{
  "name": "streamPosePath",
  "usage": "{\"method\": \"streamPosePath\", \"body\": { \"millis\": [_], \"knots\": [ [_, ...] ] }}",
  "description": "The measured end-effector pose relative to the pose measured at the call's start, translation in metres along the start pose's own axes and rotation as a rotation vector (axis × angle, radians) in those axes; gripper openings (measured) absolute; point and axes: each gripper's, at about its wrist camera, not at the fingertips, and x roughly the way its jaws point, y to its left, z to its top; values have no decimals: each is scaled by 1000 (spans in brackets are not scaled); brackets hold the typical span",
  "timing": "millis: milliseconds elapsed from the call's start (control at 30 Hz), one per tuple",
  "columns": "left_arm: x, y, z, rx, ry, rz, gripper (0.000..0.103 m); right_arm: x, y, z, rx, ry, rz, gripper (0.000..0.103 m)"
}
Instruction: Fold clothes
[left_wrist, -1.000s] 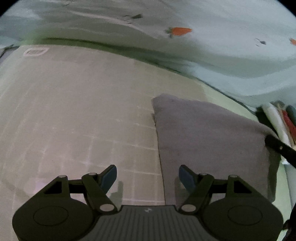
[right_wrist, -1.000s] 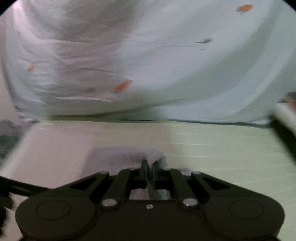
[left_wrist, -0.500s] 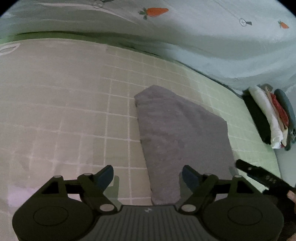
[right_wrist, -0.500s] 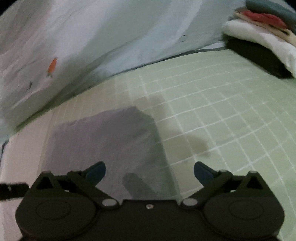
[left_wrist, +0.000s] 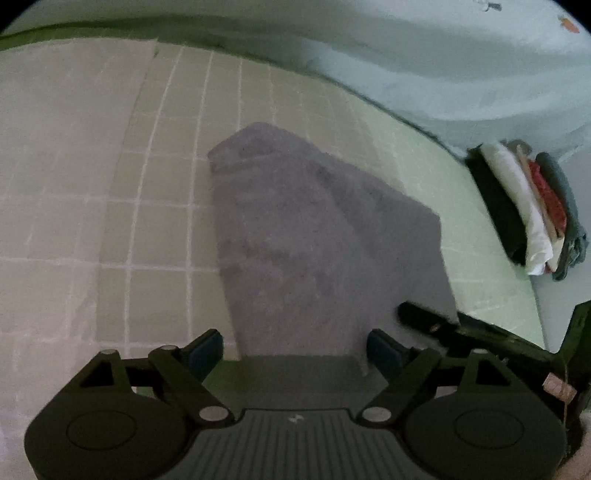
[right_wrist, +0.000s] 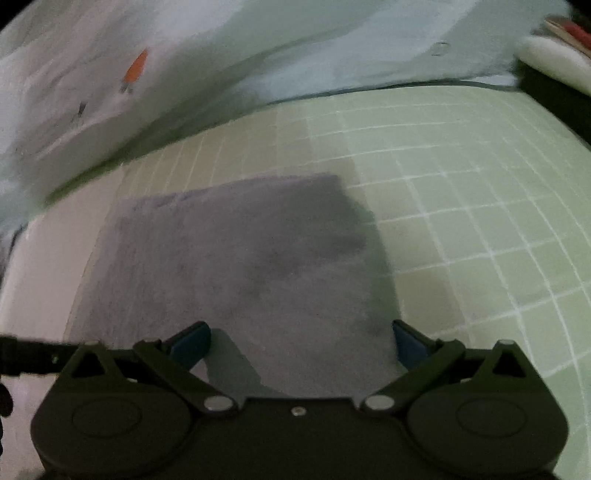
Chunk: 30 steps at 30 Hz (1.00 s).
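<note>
A folded grey cloth (left_wrist: 314, 251) lies flat on the green grid mat (left_wrist: 110, 229). It also shows in the right wrist view (right_wrist: 243, 266). My left gripper (left_wrist: 295, 350) is open and empty, hovering over the cloth's near edge. My right gripper (right_wrist: 301, 341) is open and empty, over the cloth's near edge from the other side. The right gripper also shows at the lower right of the left wrist view (left_wrist: 480, 332).
A stack of folded clothes (left_wrist: 524, 210) stands at the mat's right edge, also at the top right of the right wrist view (right_wrist: 557, 62). A pale bedsheet with carrot prints (right_wrist: 184, 55) rises behind the mat (right_wrist: 461, 184).
My right gripper let go of the grey cloth and opened, then drew back over it. My left gripper pulled back a little, staying open. The cloth now lies flat.
</note>
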Motion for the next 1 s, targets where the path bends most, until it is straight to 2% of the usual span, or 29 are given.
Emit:
{"method": "streamPosePath", "body": {
  "millis": [33, 67, 100, 133, 167, 233, 267, 433, 667, 833, 1000],
  "knots": [
    [1, -1, 0, 12, 0, -14, 67, 1, 5, 1, -9, 11, 11, 101],
    [1, -2, 0, 11, 3, -6, 58, 2, 11, 1, -15, 19, 14, 95],
    [-1, -3, 0, 11, 5, 1, 54, 0, 17, 1, -15, 21, 8, 75],
    [-5, -3, 0, 4, -7, -6, 49, -3, 22, 0, -15, 21, 11, 45],
    [-10, -2, -1, -2, -18, -14, 43, -7, 27, -1, -14, 21, 15, 34],
    [-25, -5, -7, -4, -54, -35, 34, -17, 30, -5, -5, 11, 49, 27],
    [-33, -7, -10, -4, -72, -45, 31, -26, 32, -8, -12, -1, 64, 26],
    [-74, -23, -44, 18, -145, -74, 30, -76, 38, -30, -18, -61, 106, 23],
    [-106, -47, -91, 45, -197, -106, 30, -136, 34, -62, -13, -123, 88, 22],
    [-109, -75, -117, 61, -194, -151, 30, -174, 23, -79, -49, -156, 19, 21],
    [-93, -135, -121, 164, -169, -204, 30, -212, -16, -89, -43, -215, -67, 21]
  ]
}}
